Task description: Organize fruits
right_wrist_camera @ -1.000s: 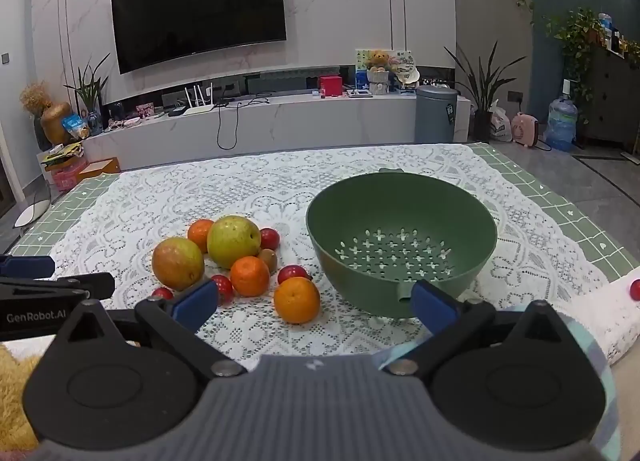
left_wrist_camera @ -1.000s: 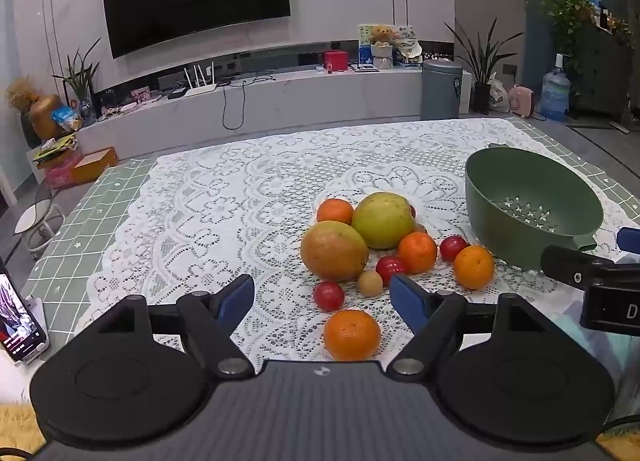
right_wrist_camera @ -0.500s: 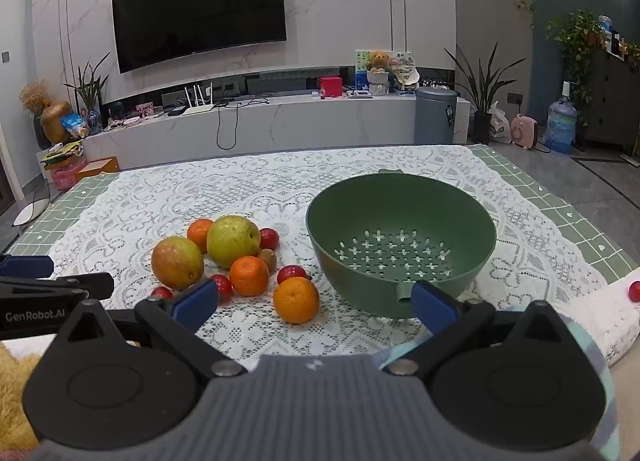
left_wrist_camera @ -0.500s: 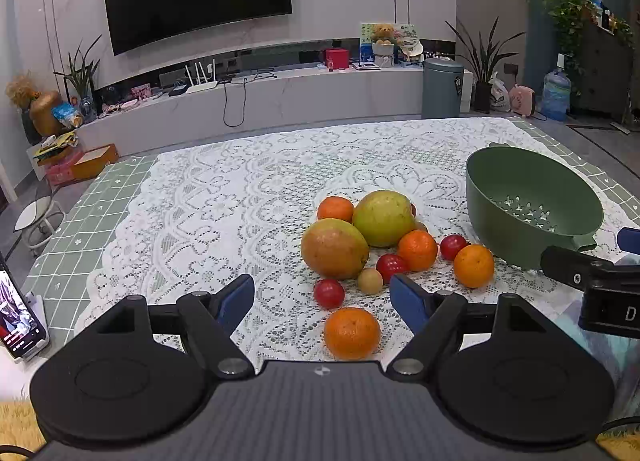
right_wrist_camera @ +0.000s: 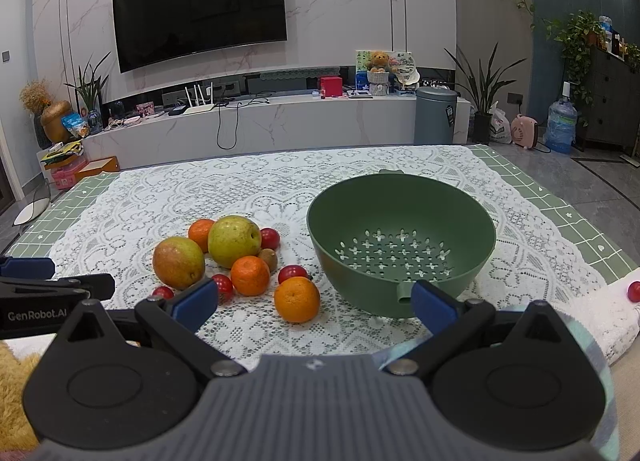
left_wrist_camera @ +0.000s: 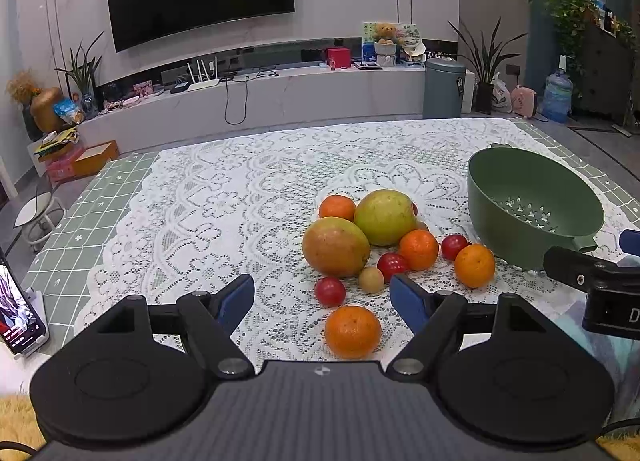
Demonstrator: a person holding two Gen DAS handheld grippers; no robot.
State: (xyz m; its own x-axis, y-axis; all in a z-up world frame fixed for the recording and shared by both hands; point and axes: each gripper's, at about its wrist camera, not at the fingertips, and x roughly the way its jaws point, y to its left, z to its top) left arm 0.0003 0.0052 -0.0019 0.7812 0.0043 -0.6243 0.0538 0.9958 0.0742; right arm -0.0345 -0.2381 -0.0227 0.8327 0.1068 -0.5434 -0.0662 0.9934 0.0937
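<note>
Hardly anything has moved since a second ago; my left claw only drifted slightly. The lace tablecloth (left_wrist_camera: 224,197) carries the green colander (right_wrist_camera: 400,221), holding nothing, right of the fruit pile (left_wrist_camera: 384,237). Nearest orange (left_wrist_camera: 353,331) lies between my left gripper (left_wrist_camera: 322,299) fingers, untouched. Both it and my right gripper (right_wrist_camera: 314,303) gape wide, holding nothing

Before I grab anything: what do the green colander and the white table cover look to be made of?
Green colander: probably matte moulded plastic, given its uniform colour, soft sheen and cleanly cut drain holes. White table cover: lace-like openwork with floral patterns, likely fabric or vinyl; cannot tell which.
</note>
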